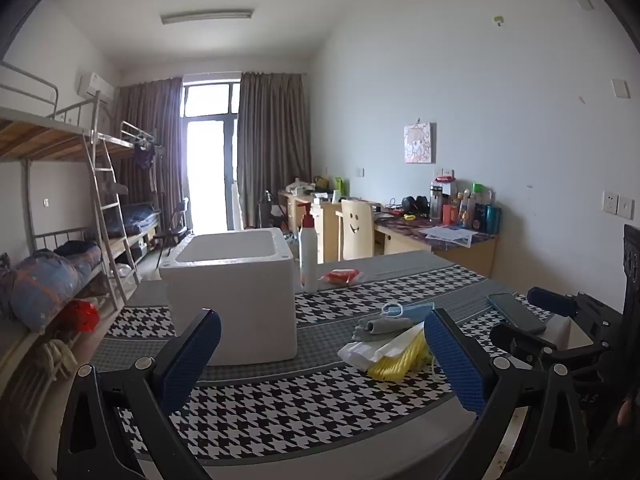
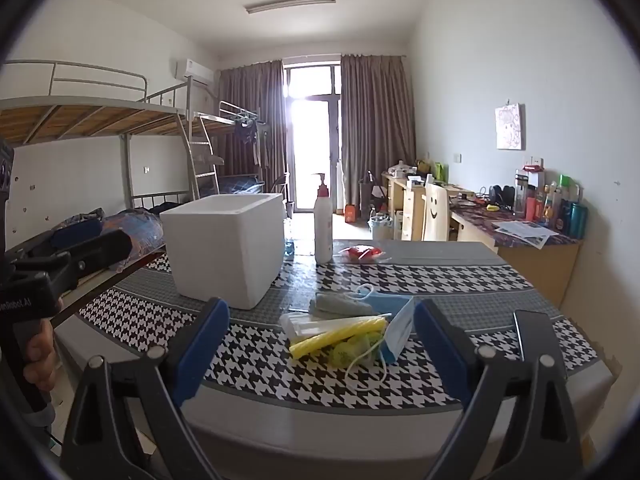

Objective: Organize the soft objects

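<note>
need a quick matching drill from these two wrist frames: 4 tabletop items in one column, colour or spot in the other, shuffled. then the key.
Items
1. foam box
2. pump bottle
3. face mask
4. phone

Descriptions
A. dark slab at the table's right edge
B. white body, red pump, standing upright behind the pile
C. blue, with white ear loops, on the pile of soft things
D. white, open-topped, on the left of the table

Pairs: 1-D, 2-B, 3-C, 4-A
</note>
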Available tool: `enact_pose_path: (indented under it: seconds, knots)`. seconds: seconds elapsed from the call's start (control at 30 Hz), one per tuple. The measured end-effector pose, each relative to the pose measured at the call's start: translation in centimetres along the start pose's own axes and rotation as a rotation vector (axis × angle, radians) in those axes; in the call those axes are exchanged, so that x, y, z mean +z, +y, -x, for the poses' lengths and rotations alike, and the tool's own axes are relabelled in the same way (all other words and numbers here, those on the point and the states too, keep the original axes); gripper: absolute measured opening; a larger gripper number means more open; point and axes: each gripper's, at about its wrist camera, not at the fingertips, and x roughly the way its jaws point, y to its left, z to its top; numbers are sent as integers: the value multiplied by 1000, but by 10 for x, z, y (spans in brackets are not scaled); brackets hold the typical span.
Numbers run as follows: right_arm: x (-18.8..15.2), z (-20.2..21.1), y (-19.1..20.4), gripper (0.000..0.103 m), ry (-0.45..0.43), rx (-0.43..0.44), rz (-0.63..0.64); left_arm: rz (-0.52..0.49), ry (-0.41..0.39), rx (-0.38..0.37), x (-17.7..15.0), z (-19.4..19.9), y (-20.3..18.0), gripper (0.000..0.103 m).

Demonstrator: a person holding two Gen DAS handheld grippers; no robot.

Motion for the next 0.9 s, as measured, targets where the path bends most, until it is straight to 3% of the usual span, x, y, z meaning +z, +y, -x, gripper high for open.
enact_pose_path:
  seconds: [0.9]
  knots:
    - [-1, -2, 1, 96, -7, -15, -5, 14, 1, -5, -1, -4, 2, 102]
